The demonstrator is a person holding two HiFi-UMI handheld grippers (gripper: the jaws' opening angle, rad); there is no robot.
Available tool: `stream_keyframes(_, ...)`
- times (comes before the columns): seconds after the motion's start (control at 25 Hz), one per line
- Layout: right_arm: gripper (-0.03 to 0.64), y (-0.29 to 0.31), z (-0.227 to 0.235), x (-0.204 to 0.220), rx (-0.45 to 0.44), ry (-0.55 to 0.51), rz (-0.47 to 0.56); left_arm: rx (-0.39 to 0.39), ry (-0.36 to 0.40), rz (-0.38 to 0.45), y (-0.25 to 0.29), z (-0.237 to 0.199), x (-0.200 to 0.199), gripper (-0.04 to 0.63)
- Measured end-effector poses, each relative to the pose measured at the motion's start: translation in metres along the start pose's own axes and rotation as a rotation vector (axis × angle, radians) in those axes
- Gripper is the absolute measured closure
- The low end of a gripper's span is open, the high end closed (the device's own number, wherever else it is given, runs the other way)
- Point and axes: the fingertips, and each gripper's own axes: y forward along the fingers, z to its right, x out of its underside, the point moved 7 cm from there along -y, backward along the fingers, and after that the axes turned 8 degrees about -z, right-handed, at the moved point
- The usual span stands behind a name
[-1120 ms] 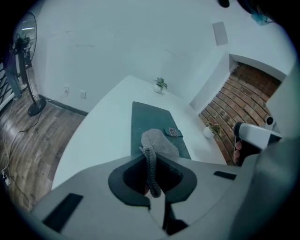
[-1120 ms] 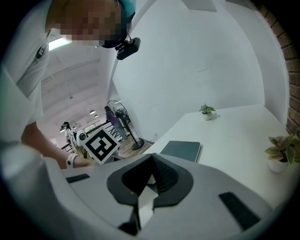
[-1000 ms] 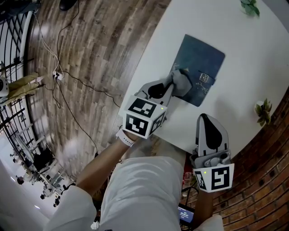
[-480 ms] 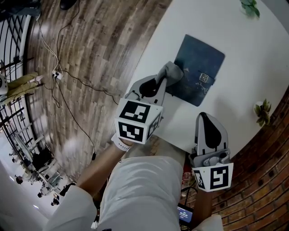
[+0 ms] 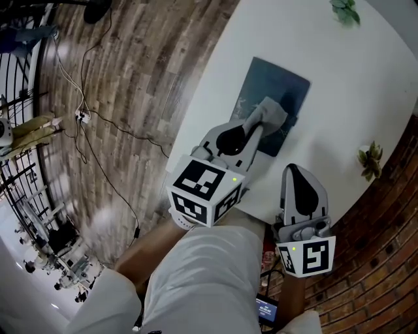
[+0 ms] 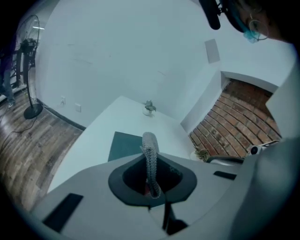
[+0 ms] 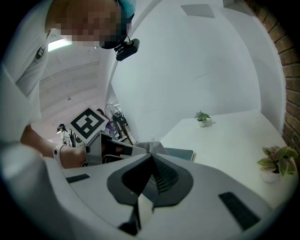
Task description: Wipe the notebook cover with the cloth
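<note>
A dark blue notebook [image 5: 277,91] lies flat on the white table [image 5: 339,78]. My left gripper [image 5: 259,124] is shut on a grey cloth [image 5: 269,112], which rests on the near half of the cover. From the left gripper view the cloth [image 6: 150,152] stands as a thin strip pinched between the jaws, with the notebook [image 6: 123,145] beyond it. My right gripper [image 5: 296,172] hangs shut and holds nothing, at the table's near edge, apart from the notebook. In the right gripper view the cloth [image 7: 152,147] and notebook [image 7: 182,153] lie just past its closed jaws.
Two small potted plants stand on the table, one at the far edge [image 5: 344,9] and one at the right [image 5: 369,158]. A brick wall [image 5: 385,261] runs along the right side. Wood floor with cables [image 5: 98,117] lies to the left of the table.
My left gripper has carried the cloth from the notebook's left edge rightward onto the cover. The right gripper has stayed where it was.
</note>
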Motion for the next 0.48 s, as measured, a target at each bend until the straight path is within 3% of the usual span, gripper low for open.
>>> stream_keyframes(0.2,0.612,-0.004,0.012,0.001,0.018,0.02,0.006,0.052,0.009,-0.027,0.033,0.012,0.0,0.566)
stream_keyframes(0.48,0.612,-0.01,0.025,0.004,0.034,0.044,0.012,0.039,0.013,-0.114,0.071,0.007,0.011,0.566)
